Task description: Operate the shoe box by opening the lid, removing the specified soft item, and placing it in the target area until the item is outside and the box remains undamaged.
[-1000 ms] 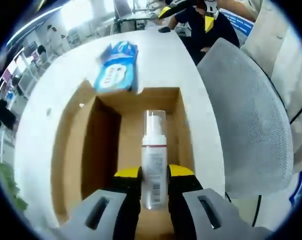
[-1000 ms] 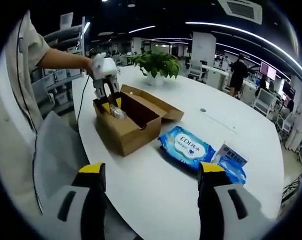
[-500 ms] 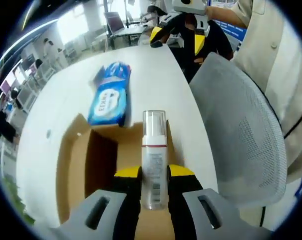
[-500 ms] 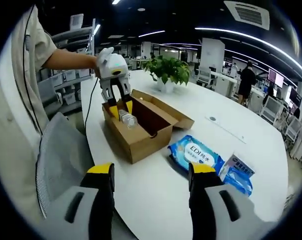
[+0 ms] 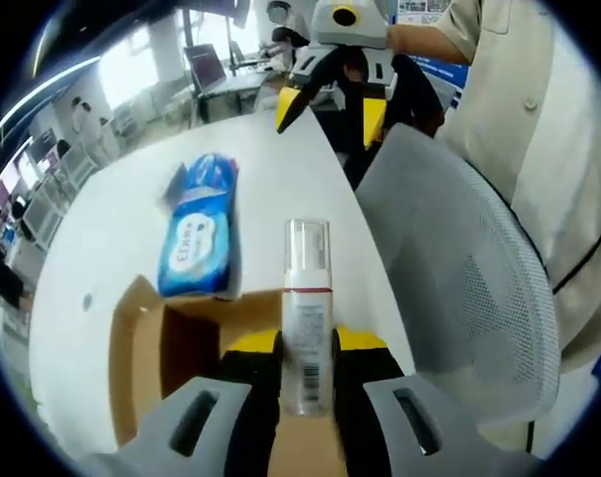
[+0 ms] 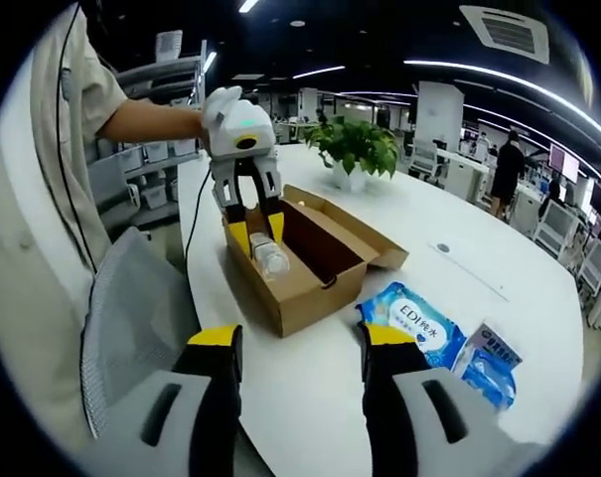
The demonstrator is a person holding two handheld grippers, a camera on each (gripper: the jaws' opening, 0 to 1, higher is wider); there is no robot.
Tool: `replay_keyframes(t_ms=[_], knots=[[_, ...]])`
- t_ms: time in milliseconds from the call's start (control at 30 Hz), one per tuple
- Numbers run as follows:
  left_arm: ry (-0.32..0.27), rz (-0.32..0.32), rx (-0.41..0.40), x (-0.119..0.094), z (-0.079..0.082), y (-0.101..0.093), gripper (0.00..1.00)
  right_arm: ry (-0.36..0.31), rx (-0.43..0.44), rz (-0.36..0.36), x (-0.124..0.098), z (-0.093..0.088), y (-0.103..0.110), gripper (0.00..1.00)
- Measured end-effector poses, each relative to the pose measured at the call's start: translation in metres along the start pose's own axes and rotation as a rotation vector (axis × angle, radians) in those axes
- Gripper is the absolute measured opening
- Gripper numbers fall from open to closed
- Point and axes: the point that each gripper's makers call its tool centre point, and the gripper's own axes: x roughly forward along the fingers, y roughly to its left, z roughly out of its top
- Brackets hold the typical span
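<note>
A white pump bottle [image 5: 307, 316] with a clear cap sits between the yellow fingertips of my left gripper [image 5: 307, 343], which is shut on it. In the right gripper view the left gripper [image 6: 255, 234] holds the bottle [image 6: 268, 256] at the near end of the open cardboard shoe box [image 6: 315, 283], at about rim height. The box [image 5: 161, 348] lies below the bottle with its lid folded out. My right gripper [image 6: 300, 343] hangs open over the table's near edge with nothing between its fingers. From the left gripper view, the right gripper [image 5: 332, 107] stands far off.
A blue wipes pack [image 6: 419, 323] lies beside the box, with a smaller blue pack [image 6: 494, 353] past it. A grey mesh chair [image 5: 459, 288] stands at the table's edge by a person in a beige shirt. A potted plant [image 6: 358, 149] sits behind the box.
My left gripper has lifted the bottle from inside the box up to its rim. My right gripper has come nearer the box, and its jaws stand closer together.
</note>
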Motion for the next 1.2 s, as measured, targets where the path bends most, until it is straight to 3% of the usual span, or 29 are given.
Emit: replay_keyframes(t_ms=[833,1200], knots=[[-0.086,-0.064,0.09,0.014,0.046,-0.018,0.17,-0.026,-0.07,0.098,0.018,0.018,0.027,0.31],[-0.138,-0.085,0.113,0.017,0.06,-0.022,0.17,-0.039,-0.087,0.115,0.02,0.022,0.032,0.2]])
